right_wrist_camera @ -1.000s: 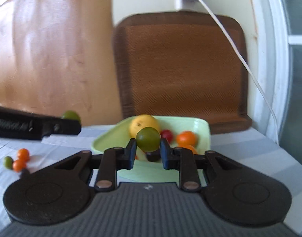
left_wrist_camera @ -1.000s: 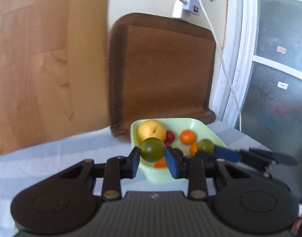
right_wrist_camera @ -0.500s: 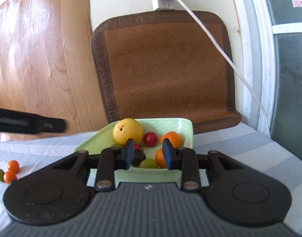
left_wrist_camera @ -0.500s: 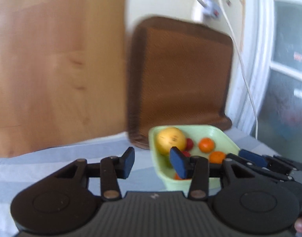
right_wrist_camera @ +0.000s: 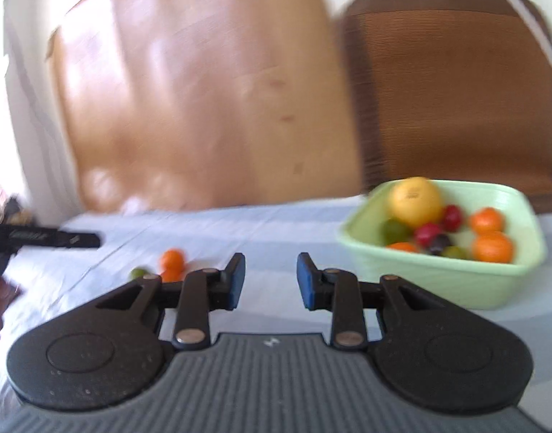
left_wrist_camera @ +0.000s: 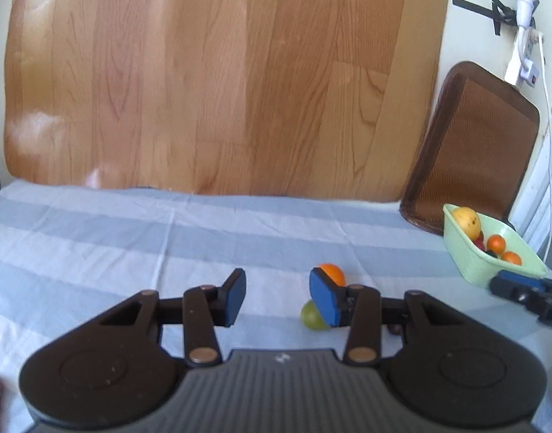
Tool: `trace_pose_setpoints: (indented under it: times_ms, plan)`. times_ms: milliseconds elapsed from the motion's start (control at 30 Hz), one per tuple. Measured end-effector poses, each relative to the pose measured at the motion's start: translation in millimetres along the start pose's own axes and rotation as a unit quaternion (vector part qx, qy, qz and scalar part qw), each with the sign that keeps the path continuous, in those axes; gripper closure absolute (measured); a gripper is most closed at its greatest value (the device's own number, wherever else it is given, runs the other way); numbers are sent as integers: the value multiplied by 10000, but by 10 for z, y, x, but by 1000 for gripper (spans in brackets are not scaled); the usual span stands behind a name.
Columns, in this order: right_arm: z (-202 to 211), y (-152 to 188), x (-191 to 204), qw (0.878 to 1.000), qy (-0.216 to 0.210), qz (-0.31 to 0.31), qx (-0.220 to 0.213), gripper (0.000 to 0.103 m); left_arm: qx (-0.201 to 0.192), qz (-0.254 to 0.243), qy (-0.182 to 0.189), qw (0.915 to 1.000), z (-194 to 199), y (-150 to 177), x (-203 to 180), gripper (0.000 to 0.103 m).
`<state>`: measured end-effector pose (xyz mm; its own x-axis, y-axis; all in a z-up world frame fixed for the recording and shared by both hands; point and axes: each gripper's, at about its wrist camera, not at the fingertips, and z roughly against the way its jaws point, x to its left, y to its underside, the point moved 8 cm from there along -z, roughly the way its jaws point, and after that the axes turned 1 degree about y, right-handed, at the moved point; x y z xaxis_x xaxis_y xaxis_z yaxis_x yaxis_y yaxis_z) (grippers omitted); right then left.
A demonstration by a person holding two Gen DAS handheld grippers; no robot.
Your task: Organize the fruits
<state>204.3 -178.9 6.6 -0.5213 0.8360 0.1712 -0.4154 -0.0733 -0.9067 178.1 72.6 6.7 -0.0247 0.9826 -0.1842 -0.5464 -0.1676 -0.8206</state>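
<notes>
A light green basket point(left_wrist_camera: 470, 265) at the right holds a yellow fruit point(left_wrist_camera: 466, 221), oranges and small red and green fruits; it also shows in the right wrist view point(right_wrist_camera: 438, 281). An orange point(left_wrist_camera: 333, 272) and a green fruit point(left_wrist_camera: 312, 319) lie on the striped cloth, partly behind my left gripper's right finger. They show small in the right wrist view as an orange point(right_wrist_camera: 172, 259) and a green fruit point(right_wrist_camera: 138, 273). My left gripper point(left_wrist_camera: 277, 297) is open and empty, low over the cloth. My right gripper point(right_wrist_camera: 270, 281) is open and empty, left of the basket.
A wooden board point(left_wrist_camera: 203, 79) leans against the wall behind the cloth-covered table point(left_wrist_camera: 95, 238). A brown woven mat point(left_wrist_camera: 474, 144) stands behind the basket. A white cable and plug point(left_wrist_camera: 524, 54) hang at the right. The right gripper's tip point(left_wrist_camera: 521, 288) shows in the left view.
Both grippers let their green fruits go into the basket and opened. The left one has swung left, away from the basket toward the loose fruits. The right one has pulled back and turned left.
</notes>
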Motion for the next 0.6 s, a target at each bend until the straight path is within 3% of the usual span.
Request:
trace_pose_setpoints:
  times_ms: [100, 200, 600]
  plan:
    - [-188, 52, 421, 9973, -358, 577, 289, 67, 93, 251, 224, 9994, -113, 65, -21, 61]
    - [-362, 91, 659, 9930, -457, 1008, 416, 58, 137, 556, 380, 9976, -184, 108, -7, 61]
    - [-779, 162, 854, 9824, -426, 1631, 804, 57, 211, 886, 626, 9939, -334, 217, 81, 61]
